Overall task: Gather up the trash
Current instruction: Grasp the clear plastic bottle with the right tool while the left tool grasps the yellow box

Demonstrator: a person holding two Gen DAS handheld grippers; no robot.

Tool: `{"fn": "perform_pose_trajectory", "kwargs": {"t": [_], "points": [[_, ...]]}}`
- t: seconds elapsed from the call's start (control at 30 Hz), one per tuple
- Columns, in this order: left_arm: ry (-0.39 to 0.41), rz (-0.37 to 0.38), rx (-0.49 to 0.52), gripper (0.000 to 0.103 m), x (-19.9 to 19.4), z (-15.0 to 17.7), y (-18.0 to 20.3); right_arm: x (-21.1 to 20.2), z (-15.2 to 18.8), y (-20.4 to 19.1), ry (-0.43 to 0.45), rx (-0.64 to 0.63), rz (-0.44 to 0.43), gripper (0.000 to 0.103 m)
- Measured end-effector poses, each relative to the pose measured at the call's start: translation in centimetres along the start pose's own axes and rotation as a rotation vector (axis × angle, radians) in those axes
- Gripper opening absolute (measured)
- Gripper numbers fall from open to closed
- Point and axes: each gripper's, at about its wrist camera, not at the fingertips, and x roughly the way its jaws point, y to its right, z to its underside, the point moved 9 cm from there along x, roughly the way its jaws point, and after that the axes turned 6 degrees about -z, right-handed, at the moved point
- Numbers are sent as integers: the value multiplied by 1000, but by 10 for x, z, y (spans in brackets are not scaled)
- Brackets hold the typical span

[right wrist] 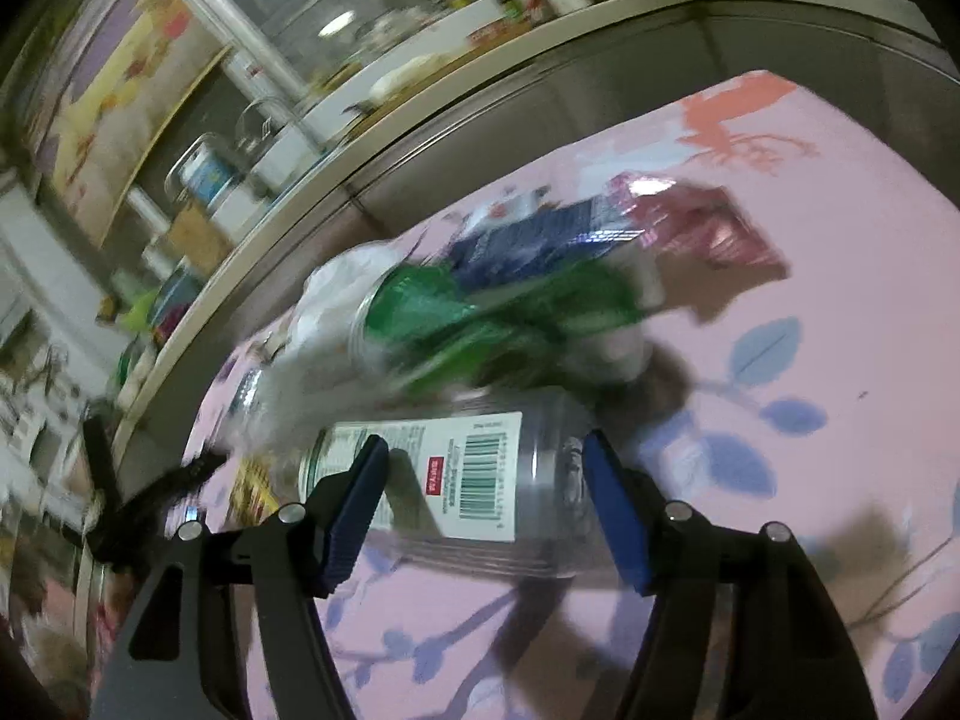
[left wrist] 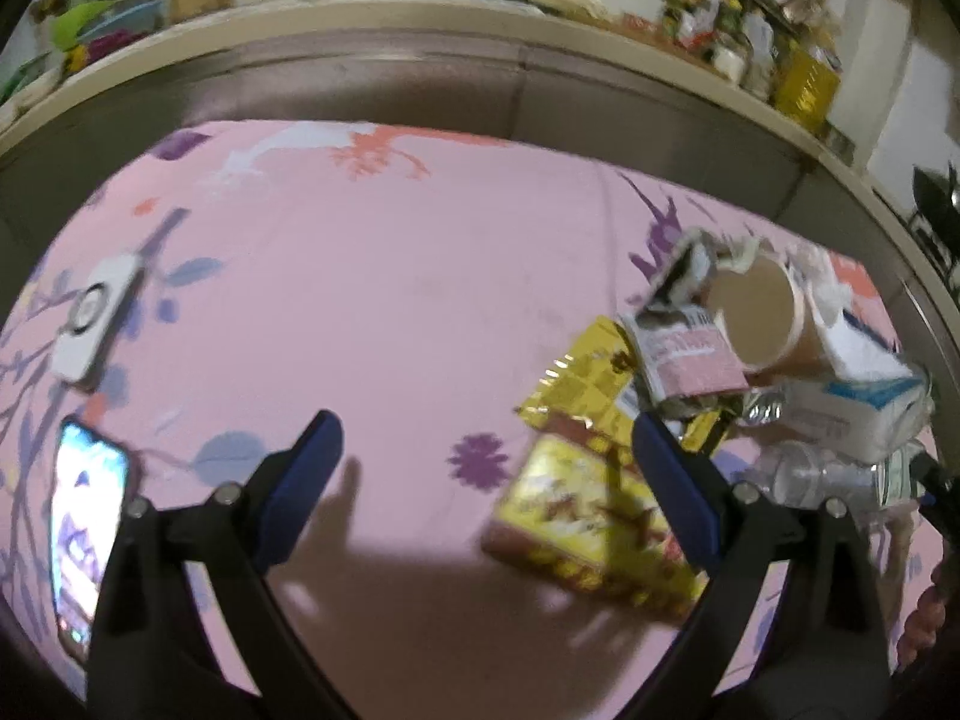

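The clear plastic bottle [right wrist: 444, 474] lies on its side on the pink flowered sheet [right wrist: 840, 240] of the bed, and its long axis runs left to right across the right wrist view. This is the relation that matters: the right tool [right wrist: 483, 501] straddles the bottle along that axis, with one blue pad near the left part of the label and the other near the right end. The pads stand close to the bottle, but I cannot tell if they already press on it (the picture is blurred there), so I judge it as not yet grasped.

Just beyond the bottle is a blurred heap with a green wrapper [right wrist: 480, 312], a dark blue packet [right wrist: 540, 240] and a pink packet [right wrist: 708, 222].

The left tool [left wrist: 486, 468] is released, wide and empty. Its trash lies to the right: a yellow packet [left wrist: 588, 534] under the right finger, and farther right a paper cup [left wrist: 756, 312]. The right hand is therefore nearer to the bottle.
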Motion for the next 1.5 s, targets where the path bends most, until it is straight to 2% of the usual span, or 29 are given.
{"fn": "perform_pose_trajectory", "kwargs": {"t": [0.1,0.17,0.3,0.43,0.5,0.53,0.6,0.67,0.77,0.87,0.93,0.97,1.07,1.2,1.27,1.5], "points": [[-54,30,58,85,7,16,16,-4,27,-25,-61,-50,-65,64],[-46,35,76,85,0,28,19,-8,43,-38,-98,-84,-104,64],[-83,75,106,85,-23,67,19,-18,79,-63,-185,-194,-147,64],[-76,74,173,85,-46,94,16,-27,92,-73,-175,-359,-44,66],[-65,57,174,89,-51,93,12,-34,90,-71,-152,-397,17,71],[-70,65,158,90,-53,93,10,-36,87,-72,-124,-420,50,75],[-109,128,107,90,-52,93,14,-36,83,-76,-87,-461,81,77],[-134,159,52,90,-47,87,18,-34,79,-83,-62,-496,93,77],[-169,150,-33,90,-36,72,23,-25,77,-86,-44,-537,111,77],[-218,90,-149,90,-23,58,19,-15,73,-84,-43,-564,133,77],[-254,80,-222,90,-15,52,19,-13,70,-83,-32,-563,120,77],[-273,51,-247,90,-11,50,17,-13,70,-83,-27,-557,107,78],[-292,-23,-280,90,-3,41,15,-9,71,-80,-25,-534,73,78],[-324,-94,-273,90,7,40,22,-5,71,-76,-27,-519,44,78],[-329,-100,-291,98,11,42,23,-4,71,-75,-24,-529,42,78],[-326,-94,-309,98,11,54,25,4,75,-80,-25,-594,54,78]]}}
